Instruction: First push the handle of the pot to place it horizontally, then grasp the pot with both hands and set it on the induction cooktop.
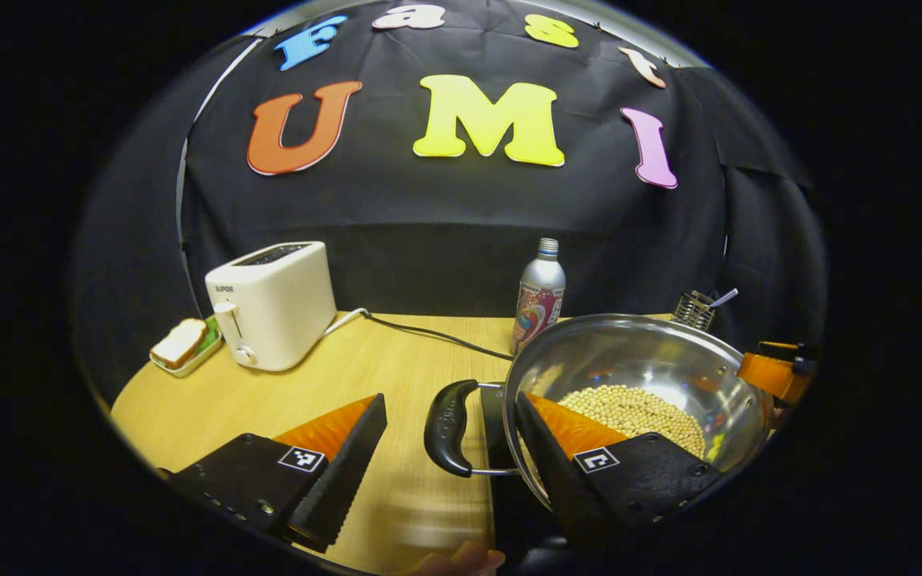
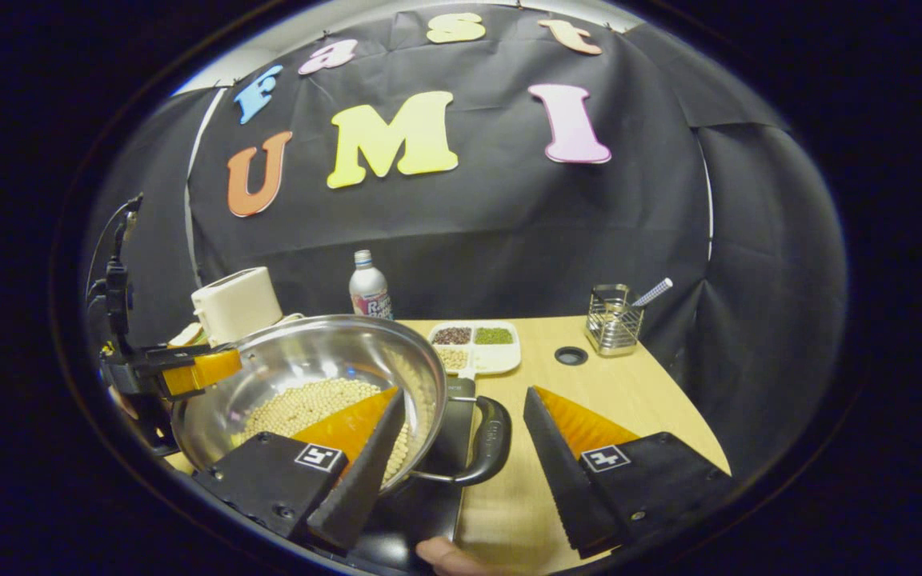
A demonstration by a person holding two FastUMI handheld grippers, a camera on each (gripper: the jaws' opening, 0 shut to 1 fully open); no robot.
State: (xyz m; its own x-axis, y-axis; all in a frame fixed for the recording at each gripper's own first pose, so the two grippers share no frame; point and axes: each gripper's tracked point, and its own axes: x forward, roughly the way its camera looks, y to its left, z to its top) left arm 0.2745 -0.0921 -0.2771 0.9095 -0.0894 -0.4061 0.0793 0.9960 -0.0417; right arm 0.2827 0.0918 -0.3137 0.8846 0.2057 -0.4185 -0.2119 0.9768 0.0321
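A steel pot holding pale beans is at the right of the left gripper view. Its black side handle lies between the wide-apart fingers of my left gripper, which is open. In the right gripper view the pot is at the left, and its other black handle lies between the spread fingers of my right gripper, also open. One finger of each gripper reaches over the pot's rim. The black induction cooktop lies under the pot. Whether the pot rests on it I cannot tell.
A white toaster with its cable and a sandwich dish stand at the back left. A bottle stands behind the pot. A divided tray of beans, a wire holder and a table hole are at the right.
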